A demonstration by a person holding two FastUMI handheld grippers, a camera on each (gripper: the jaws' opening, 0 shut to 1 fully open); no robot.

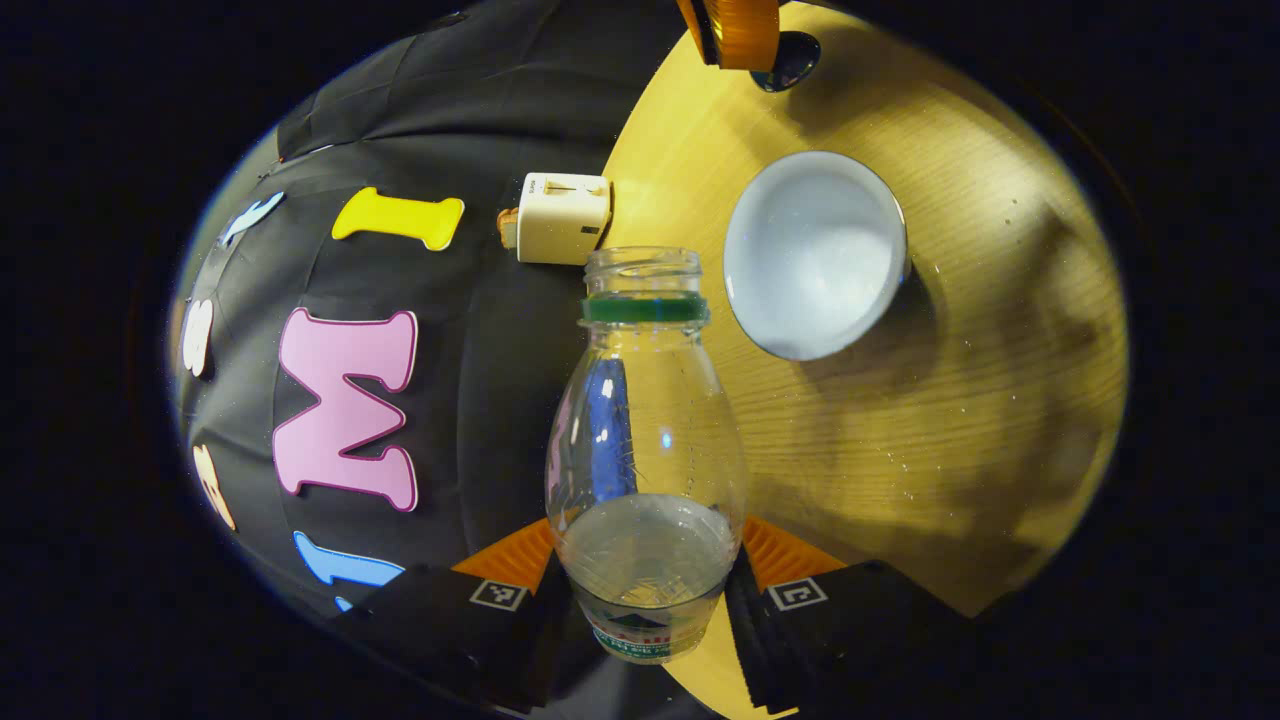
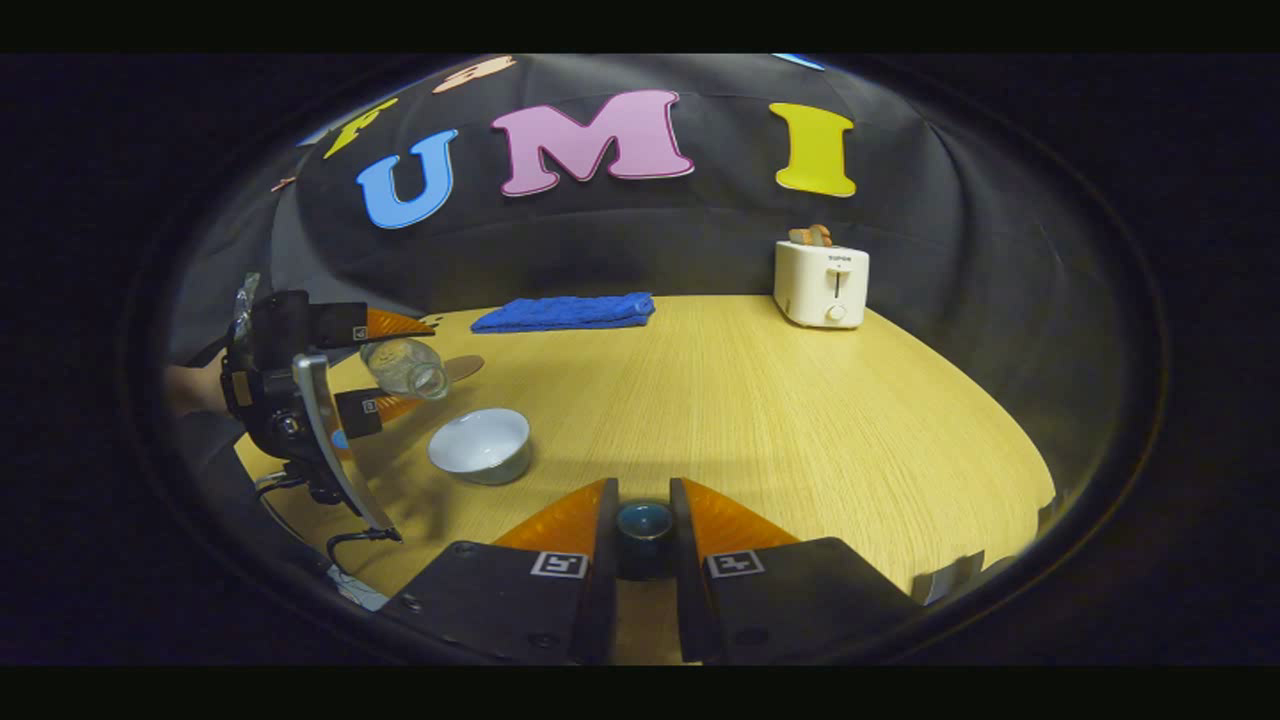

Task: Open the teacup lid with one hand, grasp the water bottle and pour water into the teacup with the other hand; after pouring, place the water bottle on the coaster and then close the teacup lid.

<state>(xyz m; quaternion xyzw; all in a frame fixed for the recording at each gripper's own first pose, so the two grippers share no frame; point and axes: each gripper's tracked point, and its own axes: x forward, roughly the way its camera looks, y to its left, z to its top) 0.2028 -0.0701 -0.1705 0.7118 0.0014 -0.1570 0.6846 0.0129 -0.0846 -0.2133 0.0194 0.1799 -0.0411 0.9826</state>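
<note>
My left gripper point(image 1: 645, 590) is shut on a clear, uncapped water bottle point(image 1: 645, 440) with a green neck ring. A little water sits at the bottle's base. In the right gripper view the bottle point(image 2: 405, 367) lies tilted almost on its side in the left gripper point(image 2: 385, 365), its mouth pointing toward the white teacup point(image 2: 482, 445) and slightly behind it. The teacup point(image 1: 815, 255) stands open on the wooden table point(image 1: 950, 420). My right gripper point(image 2: 643, 545) is shut on the small dark teacup lid point(image 2: 643, 528), held low over the table. A brown coaster point(image 2: 462, 367) lies behind the bottle.
A white toaster point(image 2: 822, 283) with bread in it stands at the table's back right, near the cloth wall. A folded blue towel point(image 2: 565, 312) lies along the back edge. A hand and cable trail behind the left gripper at the table's left.
</note>
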